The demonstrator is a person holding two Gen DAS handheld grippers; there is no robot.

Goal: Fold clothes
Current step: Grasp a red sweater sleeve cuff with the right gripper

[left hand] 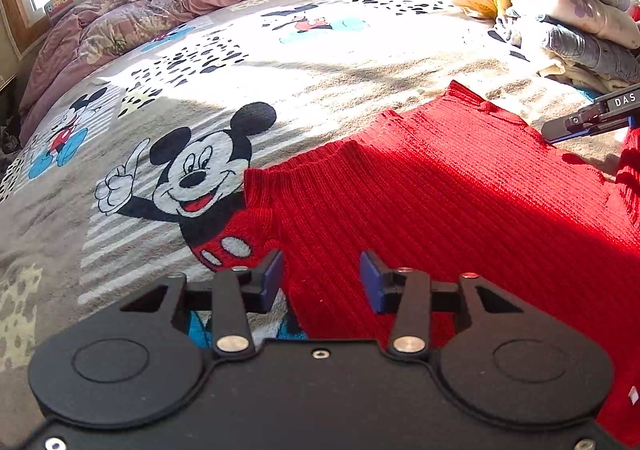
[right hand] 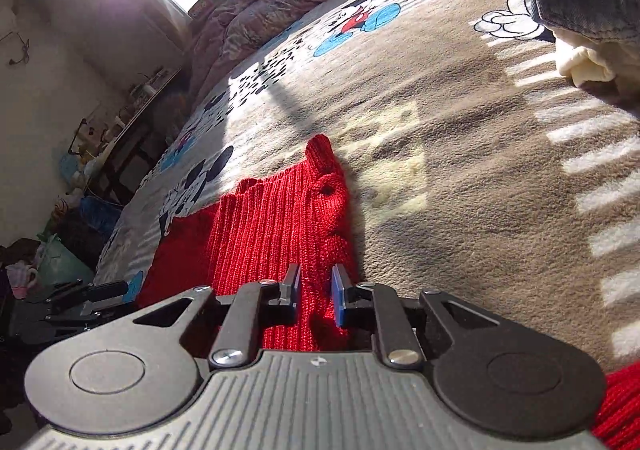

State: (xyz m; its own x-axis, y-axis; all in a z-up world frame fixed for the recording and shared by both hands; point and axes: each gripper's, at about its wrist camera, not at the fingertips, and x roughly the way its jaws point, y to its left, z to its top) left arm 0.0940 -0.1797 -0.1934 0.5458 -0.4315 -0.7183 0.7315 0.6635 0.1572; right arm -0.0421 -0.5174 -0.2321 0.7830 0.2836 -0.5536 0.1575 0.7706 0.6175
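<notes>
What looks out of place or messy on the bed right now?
The red knit sweater lies unfolded with its far edge rumpled. A loose heap of clothes sits untidily at the far right of the blanket. Nothing looks damaged.

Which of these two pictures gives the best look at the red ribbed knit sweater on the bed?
The left wrist view: the red ribbed knit sweater spreads wide there, showing its body and edges. The right wrist view shows only a narrow strip of it running away from the gripper.
</notes>
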